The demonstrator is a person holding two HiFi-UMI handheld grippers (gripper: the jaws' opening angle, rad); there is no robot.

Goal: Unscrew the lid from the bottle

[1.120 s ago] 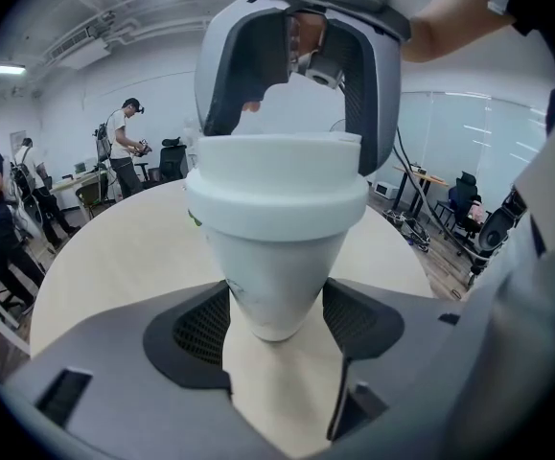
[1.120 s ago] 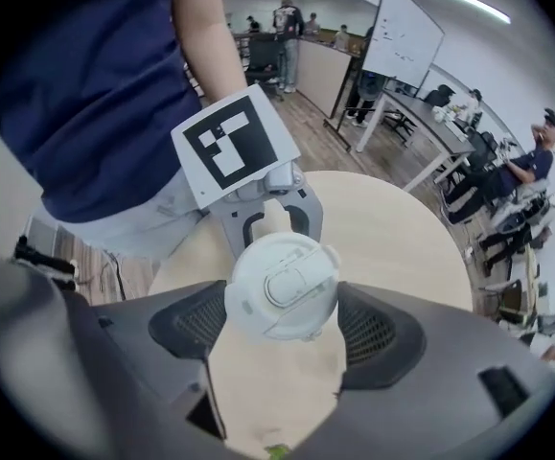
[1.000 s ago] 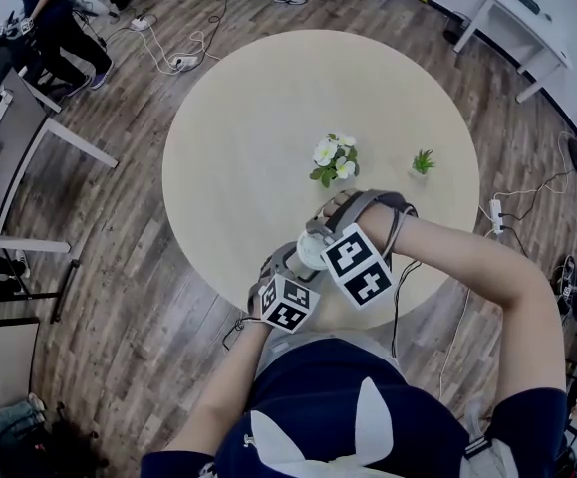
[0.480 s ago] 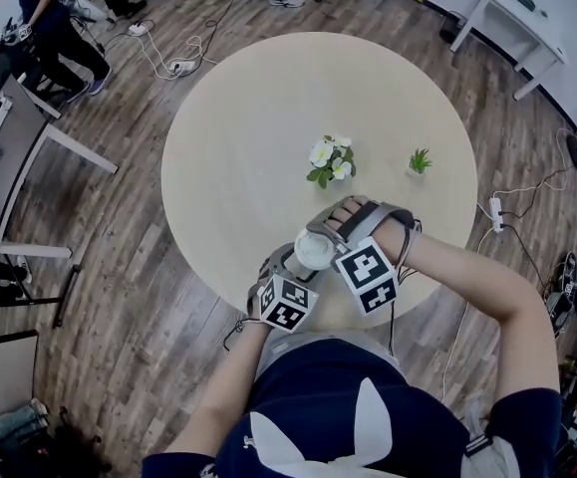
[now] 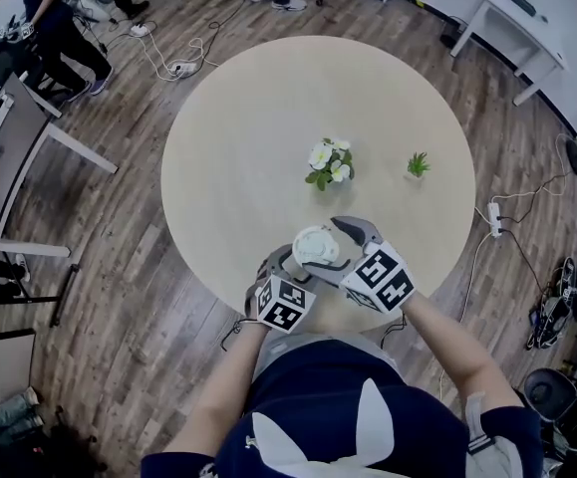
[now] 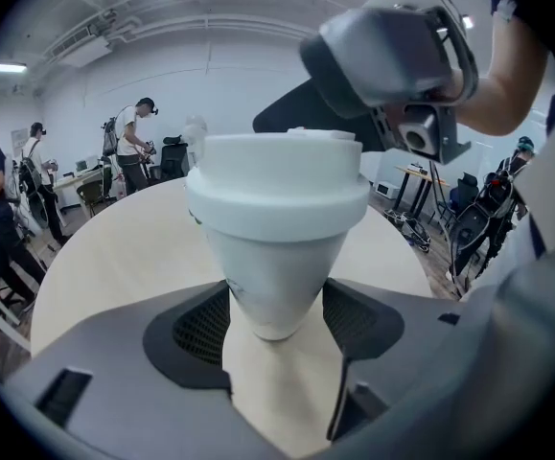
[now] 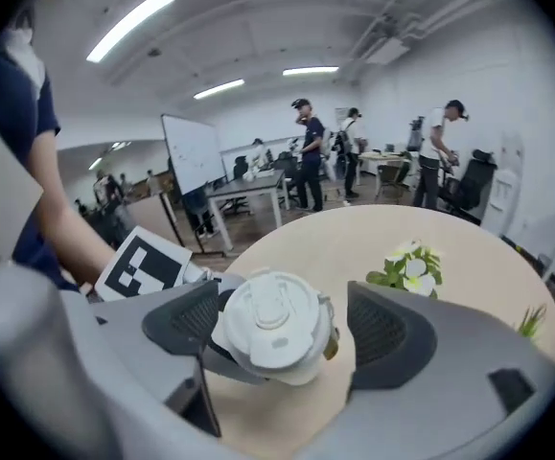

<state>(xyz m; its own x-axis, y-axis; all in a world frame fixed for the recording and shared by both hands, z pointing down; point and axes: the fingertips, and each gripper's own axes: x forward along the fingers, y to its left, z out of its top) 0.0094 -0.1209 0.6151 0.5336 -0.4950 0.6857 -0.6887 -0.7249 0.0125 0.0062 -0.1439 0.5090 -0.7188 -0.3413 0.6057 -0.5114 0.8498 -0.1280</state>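
Note:
A white bottle (image 6: 271,278) with a white lid (image 5: 315,244) is held upright over the near edge of the round table (image 5: 238,127). My left gripper (image 6: 277,319) is shut on the bottle's tapered body, a pad pressing on each side. In the right gripper view the lid (image 7: 269,319) sits between the jaws of my right gripper (image 7: 287,332). Those jaws are opening, and a gap shows beside the right pad. In the head view the right gripper (image 5: 340,248) reaches the lid from the right, and the left gripper (image 5: 290,261) comes in from below.
A small pot of white flowers (image 5: 330,160) and a tiny green plant (image 5: 418,163) stand on the table beyond the bottle. Desks (image 5: 9,137), floor cables (image 5: 173,60) and several people (image 5: 44,13) surround the table.
My right gripper has swung from over the lid round to its right side, the forearm drawing in toward the body, and its jaws have widened. The left gripper and bottle stayed put.

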